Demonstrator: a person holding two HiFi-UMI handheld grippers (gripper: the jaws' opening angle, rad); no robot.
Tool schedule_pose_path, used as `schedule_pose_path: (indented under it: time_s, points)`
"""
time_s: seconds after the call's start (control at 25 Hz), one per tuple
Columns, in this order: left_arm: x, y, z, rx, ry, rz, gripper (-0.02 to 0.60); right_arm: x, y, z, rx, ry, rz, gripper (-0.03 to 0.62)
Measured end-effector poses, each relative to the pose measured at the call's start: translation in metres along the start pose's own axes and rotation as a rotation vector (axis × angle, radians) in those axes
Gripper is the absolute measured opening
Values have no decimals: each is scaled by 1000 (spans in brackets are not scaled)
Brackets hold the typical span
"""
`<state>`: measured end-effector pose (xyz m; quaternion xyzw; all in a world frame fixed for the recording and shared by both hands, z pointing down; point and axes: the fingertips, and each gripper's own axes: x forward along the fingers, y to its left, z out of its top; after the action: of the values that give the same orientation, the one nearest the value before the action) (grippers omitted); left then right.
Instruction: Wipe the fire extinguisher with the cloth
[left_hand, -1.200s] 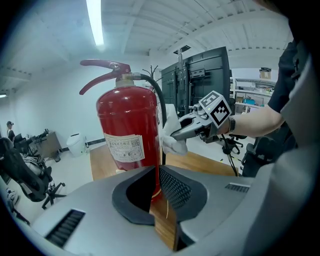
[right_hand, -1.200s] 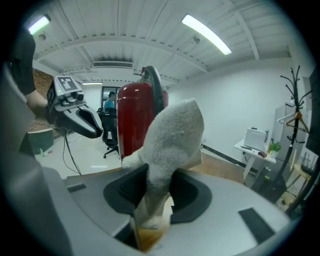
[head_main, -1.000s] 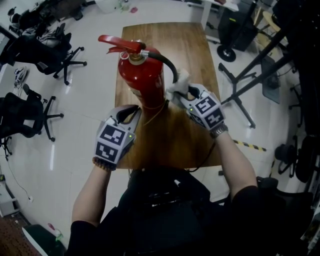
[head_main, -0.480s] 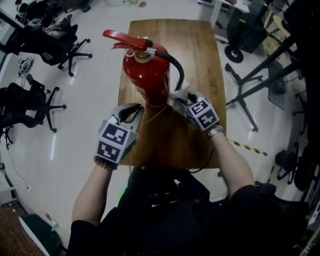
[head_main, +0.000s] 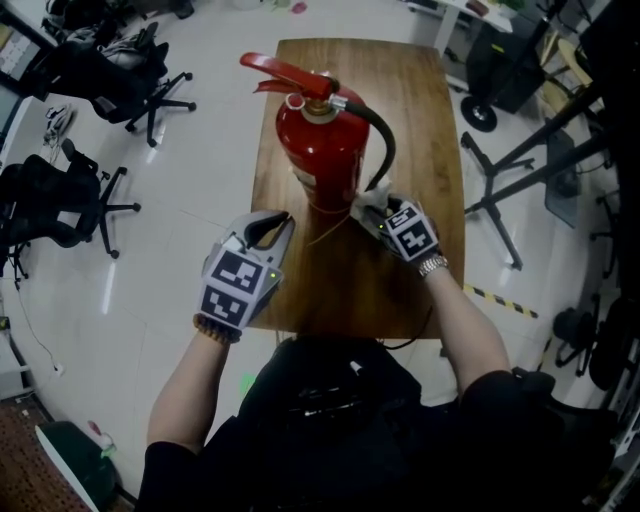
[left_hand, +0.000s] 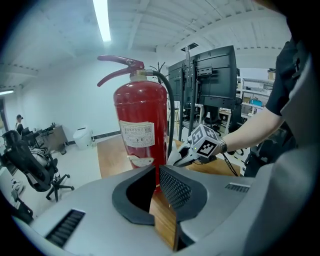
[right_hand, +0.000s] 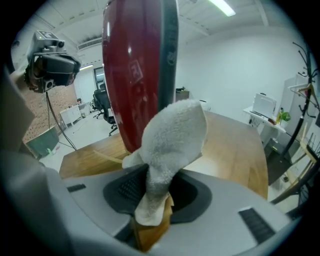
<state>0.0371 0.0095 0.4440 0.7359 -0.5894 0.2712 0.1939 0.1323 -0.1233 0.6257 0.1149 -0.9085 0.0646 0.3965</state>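
Observation:
A red fire extinguisher (head_main: 322, 150) stands upright on a wooden table (head_main: 345, 285), its black hose (head_main: 386, 140) curving down its right side. My right gripper (head_main: 375, 210) is shut on a white cloth (head_main: 366, 198) and presses it to the lower right of the cylinder. In the right gripper view the cloth (right_hand: 172, 135) bulges out of the jaws against the red body (right_hand: 132, 65). My left gripper (head_main: 280, 220) is shut and empty, just left of the extinguisher's base. Beyond its closed jaws, the left gripper view shows the cylinder (left_hand: 141, 120) and the right gripper (left_hand: 192, 150).
Office chairs (head_main: 60, 200) stand on the floor to the left. Black stands and cases (head_main: 520, 150) crowd the right side. The table's left edge (head_main: 262, 180) runs close beside the extinguisher, and bare wood lies behind it and to its right.
My right gripper has slid the cloth down the extinguisher's right side, from beside the hose end to the lower body. The left gripper has stayed put.

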Motion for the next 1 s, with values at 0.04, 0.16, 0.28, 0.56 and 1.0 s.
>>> schedule_pose_path:
  time_s: [0.04, 0.16, 0.28, 0.56, 1.0]
  points:
    - [-3, 2, -2, -3, -4, 0, 12, 1, 1, -3, 7, 13, -11, 141]
    - [-13, 7, -5, -6, -16, -4, 12, -1, 3, -9, 25, 45, -45, 141]
    - [-22, 8, -6, 3, -28, -18, 12, -13, 4, -13, 29, 71, -82, 141]
    - [-42, 5, -6, 32, -70, -54, 12, -64, 4, -10, 36, 35, -185, 141]
    - [-60, -13, -4, 54, -118, -110, 12, -177, 2, 50, 82, -221, -334, 141]
